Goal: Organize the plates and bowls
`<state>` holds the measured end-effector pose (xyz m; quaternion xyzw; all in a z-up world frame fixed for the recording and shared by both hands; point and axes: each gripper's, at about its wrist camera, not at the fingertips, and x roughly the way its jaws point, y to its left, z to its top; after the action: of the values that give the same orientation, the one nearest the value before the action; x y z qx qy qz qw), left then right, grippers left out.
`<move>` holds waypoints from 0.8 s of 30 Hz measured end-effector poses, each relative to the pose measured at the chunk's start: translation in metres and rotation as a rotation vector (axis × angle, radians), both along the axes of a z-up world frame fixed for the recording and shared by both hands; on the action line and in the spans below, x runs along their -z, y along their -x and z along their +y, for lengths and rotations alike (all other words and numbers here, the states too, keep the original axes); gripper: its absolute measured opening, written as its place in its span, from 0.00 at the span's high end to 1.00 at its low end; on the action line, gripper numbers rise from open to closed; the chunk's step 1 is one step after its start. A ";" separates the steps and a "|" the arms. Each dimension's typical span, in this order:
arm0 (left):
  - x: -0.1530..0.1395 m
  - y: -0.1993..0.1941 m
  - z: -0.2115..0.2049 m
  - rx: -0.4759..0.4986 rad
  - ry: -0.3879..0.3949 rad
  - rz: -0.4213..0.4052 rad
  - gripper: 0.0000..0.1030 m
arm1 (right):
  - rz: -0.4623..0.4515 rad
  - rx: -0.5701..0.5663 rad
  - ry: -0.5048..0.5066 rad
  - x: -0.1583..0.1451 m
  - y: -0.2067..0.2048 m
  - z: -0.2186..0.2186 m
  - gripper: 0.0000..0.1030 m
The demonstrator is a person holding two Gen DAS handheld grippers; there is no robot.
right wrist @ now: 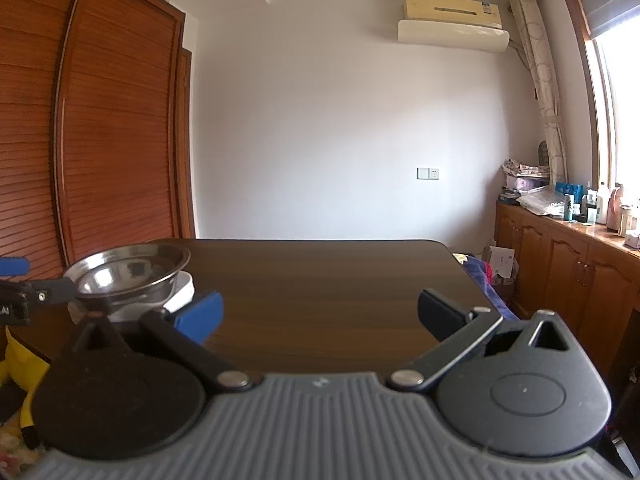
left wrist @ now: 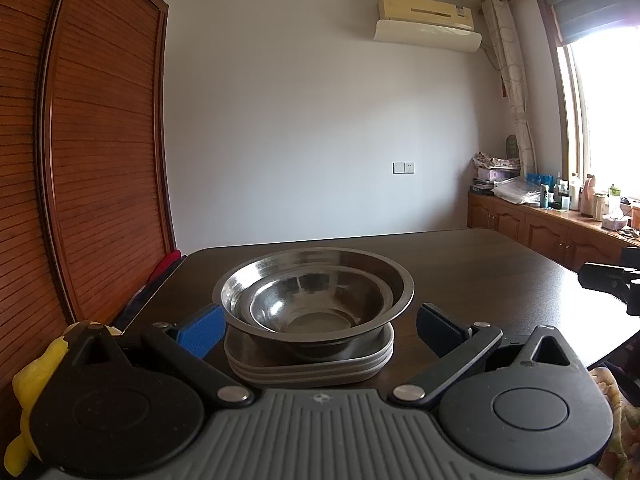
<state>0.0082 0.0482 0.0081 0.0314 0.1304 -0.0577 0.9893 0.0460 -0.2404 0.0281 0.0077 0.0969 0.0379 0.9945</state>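
Between the spread jaws of the left gripper [left wrist: 320, 326], two nested round steel bowls [left wrist: 314, 294] are seen resting on a stack of grey-white rounded-square plates [left wrist: 312, 364] on the dark wooden table [left wrist: 480, 280]. Right gripper [right wrist: 320, 316] jaws are likewise spread over bare tabletop, the stack lying to their left.

A home room: louvered wooden wardrobe [right wrist: 100, 120] left of the dark table [right wrist: 320, 280], wall air conditioner [right wrist: 452, 20] above, cluttered sideboard [right wrist: 568, 248] right.

Centre frame of the left wrist view, a smaller bowl [left wrist: 316, 304] sits inside a larger bowl [left wrist: 314, 280], both on stacked plates [left wrist: 308, 364], on the table [left wrist: 480, 280], with a wardrobe [left wrist: 100, 152] at left.
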 end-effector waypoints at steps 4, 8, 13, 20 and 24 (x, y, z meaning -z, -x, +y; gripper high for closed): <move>0.000 0.000 -0.001 -0.001 -0.003 -0.001 0.00 | 0.004 0.002 0.001 0.001 0.000 -0.001 0.00; 0.000 0.000 -0.001 0.000 -0.003 0.002 0.00 | 0.008 0.000 -0.005 0.001 0.000 -0.002 0.00; 0.000 0.001 -0.002 -0.001 -0.005 0.001 0.00 | 0.011 0.000 -0.006 0.001 0.000 -0.003 0.00; 0.001 0.001 -0.002 0.002 -0.008 0.005 0.00 | 0.011 0.000 -0.002 0.002 0.000 -0.002 0.00; 0.002 0.001 -0.003 0.003 -0.008 0.004 0.00 | 0.014 0.000 -0.004 0.004 -0.001 -0.003 0.00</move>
<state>0.0074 0.0457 0.0066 0.0354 0.1328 -0.0585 0.9888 0.0466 -0.2435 0.0246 0.0099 0.1036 0.0379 0.9938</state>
